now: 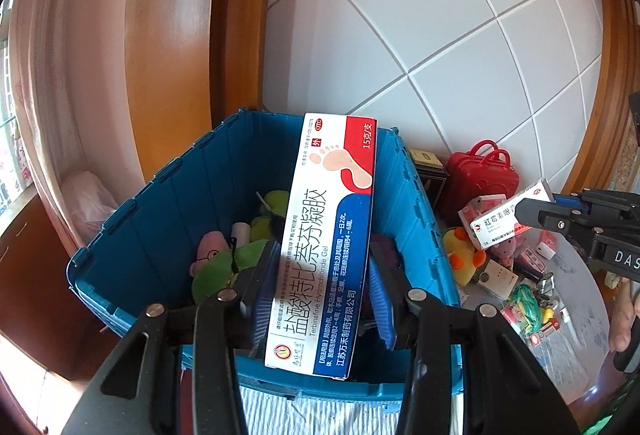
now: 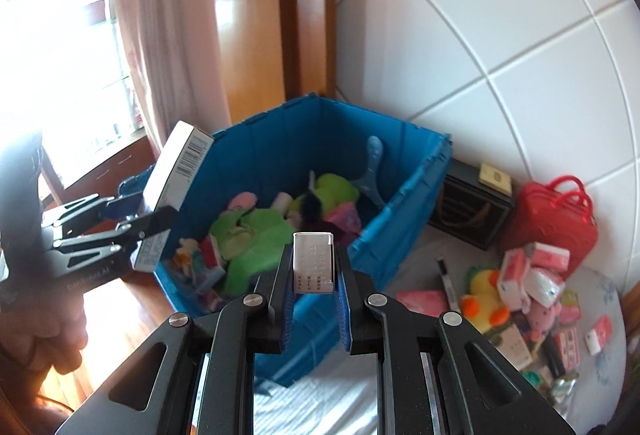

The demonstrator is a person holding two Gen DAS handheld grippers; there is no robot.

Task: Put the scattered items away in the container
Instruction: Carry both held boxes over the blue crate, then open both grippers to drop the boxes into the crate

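Both tools are loaded right now. The left tool (image 1: 320, 275) is clamped on a long white, red and blue medicine box (image 1: 324, 235) with a foot printed on it, pinched at its lower half, the box sticking up and forward over the blue crate (image 1: 160, 219). From the right wrist view the same box shows its barcode end just at the crate's left rim.

The right tool (image 2: 314, 275) is closed tight on a small white box (image 2: 313, 261), held end-on, near the crate's front-right wall. In the left wrist view that small box sits off to the right, above the pile.

The crate already holds soft stuff: a green plush (image 2: 256, 235), a pink plush (image 1: 210, 243), and a light blue handled thing (image 2: 372, 163) leaning on the far wall.

Still lying out on the table (image 2: 420, 259) right of the crate: a yellow duck toy (image 2: 482, 295), a red toy suitcase (image 2: 556, 215), a black box (image 2: 468, 211), and a heap of pink and white packets (image 2: 532, 275).
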